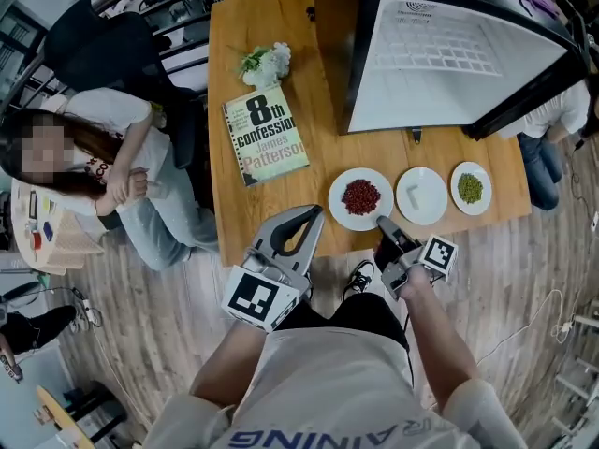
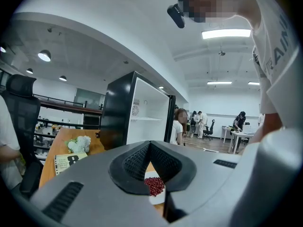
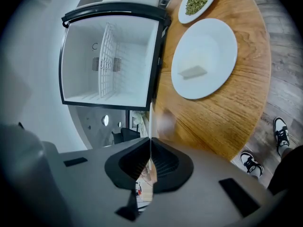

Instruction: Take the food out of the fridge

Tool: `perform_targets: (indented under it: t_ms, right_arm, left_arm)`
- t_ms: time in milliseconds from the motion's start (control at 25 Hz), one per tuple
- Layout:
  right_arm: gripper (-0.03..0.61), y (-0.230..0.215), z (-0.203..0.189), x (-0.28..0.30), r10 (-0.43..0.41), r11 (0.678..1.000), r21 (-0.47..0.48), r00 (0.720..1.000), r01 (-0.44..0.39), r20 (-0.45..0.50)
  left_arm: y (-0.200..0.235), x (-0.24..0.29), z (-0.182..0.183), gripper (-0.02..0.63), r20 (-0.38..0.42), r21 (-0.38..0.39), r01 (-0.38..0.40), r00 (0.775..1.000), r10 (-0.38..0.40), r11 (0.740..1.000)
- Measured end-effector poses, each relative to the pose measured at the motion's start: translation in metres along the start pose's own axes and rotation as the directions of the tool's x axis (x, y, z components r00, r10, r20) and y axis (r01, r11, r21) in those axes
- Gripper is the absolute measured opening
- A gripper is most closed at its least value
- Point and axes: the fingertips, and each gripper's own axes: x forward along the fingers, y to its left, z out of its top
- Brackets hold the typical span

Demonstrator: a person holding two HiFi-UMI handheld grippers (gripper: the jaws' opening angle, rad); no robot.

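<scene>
Near edge of the wooden table point(image 1: 234, 237): three plates in a row just inside it. From left, plate of red beans point(image 1: 360, 197), white plate with a pale piece point(image 1: 421, 195), plate of green beans point(image 1: 471, 188), all near one another but not touching. All the food out on the table, none inside the fridge point(image 1: 449, 73). Fridge at the table's far right, door open toward the plates, with a strip of bare wood between.

More open wood to the left, between the red beans and the book point(image 1: 266, 135). Flower bunch point(image 1: 267, 64) behind the book. Seated person point(image 1: 103, 157) close to the table's left edge. Plank floor point(image 1: 524, 269) free on the near side.

Left gripper point(image 1: 315, 211): jaws together at the tips, holding nothing, over the near edge just left of the red beans. Right gripper point(image 1: 382, 221): likewise closed and empty, at the edge between the red beans and the white plate.

Only in the right gripper view: white fridge interior with an upright wire rack point(image 3: 108, 63), and the table's rounded corner with sneakers point(image 3: 280, 129) on the floor below. Only in the left gripper view: fridge side-on, with more people and desks in the room behind it.
</scene>
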Motion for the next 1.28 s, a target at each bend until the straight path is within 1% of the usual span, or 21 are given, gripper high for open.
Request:
perform_targets:
  t_ms: [200, 320, 480, 680, 760, 840, 920, 1000, 1040, 1080, 1120, 1200, 1280]
  right_arm:
    - [0.026, -0.005, -0.009, 0.015, -0.021, 1.0, -0.01, 0.999, 0.021, -0.037]
    - [0.026, -0.008, -0.016, 0.022, -0.029, 0.999, -0.017, 0.998, 0.028, -0.062]
    - [0.027, -0.013, -0.018, 0.026, -0.052, 0.998, -0.031, 0.996, 0.05, -0.073]
    - [0.026, -0.02, -0.023, 0.028, -0.078, 0.995, -0.071, 0.992, 0.071, -0.095]
    - [0.027, -0.023, -0.024, 0.027, -0.102, 0.992, -0.09, 0.988, 0.092, -0.114]
    - [0.028, -0.026, -0.024, 0.025, -0.132, 0.986, -0.123, 0.983, 0.117, -0.129]
    - [0.029, -0.025, -0.026, 0.026, -0.144, 0.982, -0.146, 0.979, 0.123, -0.142]
    - [0.031, -0.023, -0.031, 0.029, -0.145, 0.977, -0.179, 0.976, 0.115, -0.161]
    - [0.045, -0.023, -0.034, 0.03, -0.146, 0.973, -0.204, 0.974, 0.109, -0.174]
    - [0.097, -0.022, -0.037, 0.031, -0.15, 0.967, -0.233, 0.971, 0.104, -0.187]
    - [0.131, -0.023, -0.039, 0.031, -0.16, 0.959, -0.265, 0.967, 0.104, -0.2]
    - [0.164, -0.024, -0.043, 0.032, -0.189, 0.936, -0.336, 0.957, 0.108, -0.22]
    - [0.187, -0.023, -0.047, 0.033, -0.206, 0.908, -0.409, 0.947, 0.091, -0.246]
  left_arm:
    - [0.003, -0.006, -0.012, 0.008, -0.011, -0.026, -0.03, 1.0, 0.029, 0.999]
    - [0.006, -0.011, -0.016, 0.008, -0.017, -0.027, -0.042, 0.999, 0.042, 0.999]
    - [0.012, -0.018, -0.02, 0.008, -0.024, -0.046, -0.073, 0.997, 0.072, 0.996]
    - [0.019, -0.027, -0.024, 0.008, -0.016, -0.059, -0.1, 0.995, 0.099, 0.993]
    - [0.021, -0.028, -0.029, 0.008, -0.019, -0.07, -0.106, 0.994, 0.105, 0.992]
    - [0.019, -0.026, -0.036, 0.008, -0.035, -0.072, -0.097, 0.995, 0.095, 0.993]
    - [0.017, -0.025, -0.042, 0.008, -0.05, -0.063, -0.087, 0.995, 0.084, 0.994]
    - [0.018, -0.025, -0.043, 0.008, -0.04, -0.056, -0.086, 0.996, 0.084, 0.995]
    - [0.018, -0.025, -0.043, 0.008, -0.037, -0.056, -0.087, 0.996, 0.085, 0.995]
    - [0.018, -0.025, -0.044, 0.008, -0.037, -0.057, -0.088, 0.996, 0.086, 0.995]
    - [0.017, -0.025, -0.045, 0.008, -0.04, -0.057, -0.086, 0.996, 0.084, 0.995]
    - [0.016, -0.024, -0.047, 0.008, -0.048, -0.056, -0.081, 0.996, 0.079, 0.995]
    - [0.015, -0.024, -0.048, 0.008, -0.062, -0.06, -0.079, 0.995, 0.075, 0.995]
